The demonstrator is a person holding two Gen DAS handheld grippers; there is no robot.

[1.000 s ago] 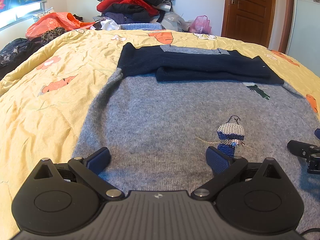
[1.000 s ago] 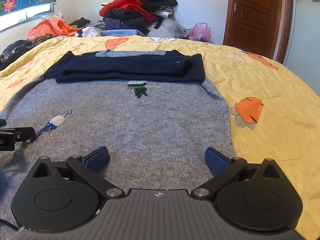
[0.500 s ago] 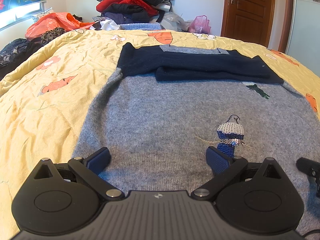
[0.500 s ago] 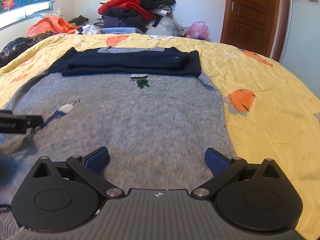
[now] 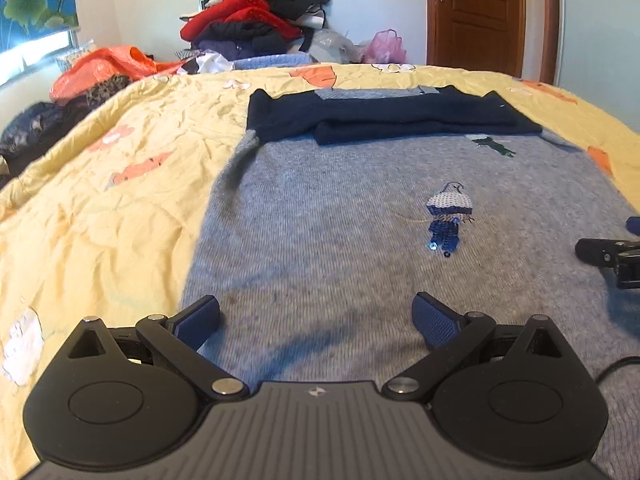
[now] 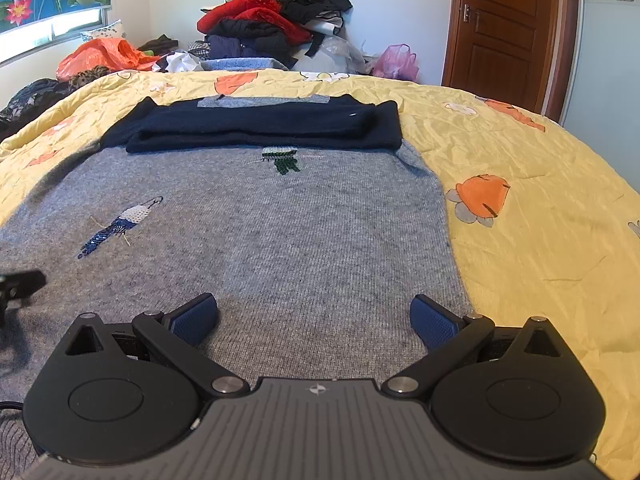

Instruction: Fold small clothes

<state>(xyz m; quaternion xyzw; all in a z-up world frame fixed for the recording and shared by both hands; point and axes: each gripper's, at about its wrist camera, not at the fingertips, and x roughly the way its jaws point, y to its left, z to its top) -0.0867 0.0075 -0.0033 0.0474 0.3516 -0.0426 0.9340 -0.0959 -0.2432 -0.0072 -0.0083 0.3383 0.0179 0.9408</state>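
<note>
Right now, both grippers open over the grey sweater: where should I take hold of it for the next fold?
Judging by its pose, take the grey sweater at its near hem, one gripper toward each side edge, coming in low from the near side. It lies flat, navy sleeves already folded across the far end, so only the hem looks free to lift.

Bright daylight from the window at upper left, washing out its lower pane. Soft dark shadows cast on the grey sweater ahead of the left gripper. Strong fisheye bending at the edges, bowing the door. Slight softness across the left wrist view; sharper on the right
</note>
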